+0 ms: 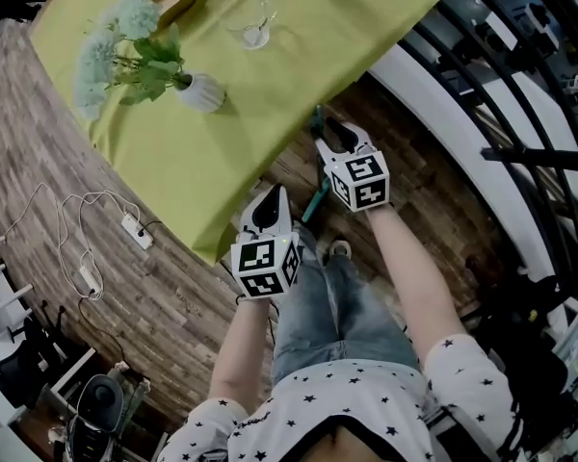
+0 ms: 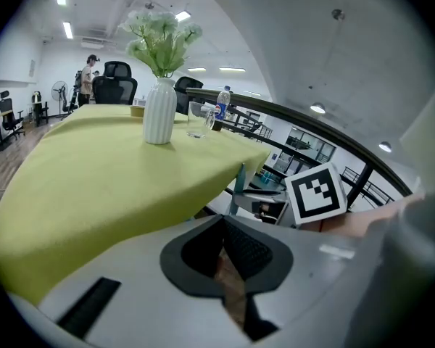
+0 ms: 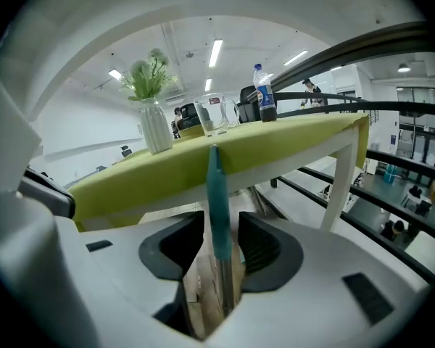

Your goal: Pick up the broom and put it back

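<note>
Down low at the corner of a table under a yellow-green tablecloth [image 1: 270,85], both grippers over the wood-plank floor [image 1: 164,287].

Right gripper [image 3: 219,230]: released. Jaws apart, with the teal broom handle [image 3: 217,194] standing upright between them; a thin gap on each side, pads not pressing on it. From the head view, handle just off the table's edge, running from the right gripper's jaws down toward the person's jeans [image 1: 332,306] and shoe [image 1: 338,248]. Bristle end not to be made out in any view.

Left gripper [image 2: 222,223]: clenched on nothing, dark pads meeting at the tips, only floor showing behind them. Sits nearer the person and to the left of the handle, apart from it. Points toward the draped edge of the table, with the right gripper's marker cube [image 2: 317,192] just beyond.

On the tablecloth: a white ribbed vase [image 1: 202,91] with pale green flowers, a clear glass [image 1: 255,29] well apart from it, and a water bottle [image 3: 263,101] near the far edge. White table leg [image 3: 338,172] to the right of the handle in the right gripper view.

On the floor left of the table, a white power strip [image 1: 137,230] with looping cables. Dark railing [image 1: 501,85] along the right side.
</note>
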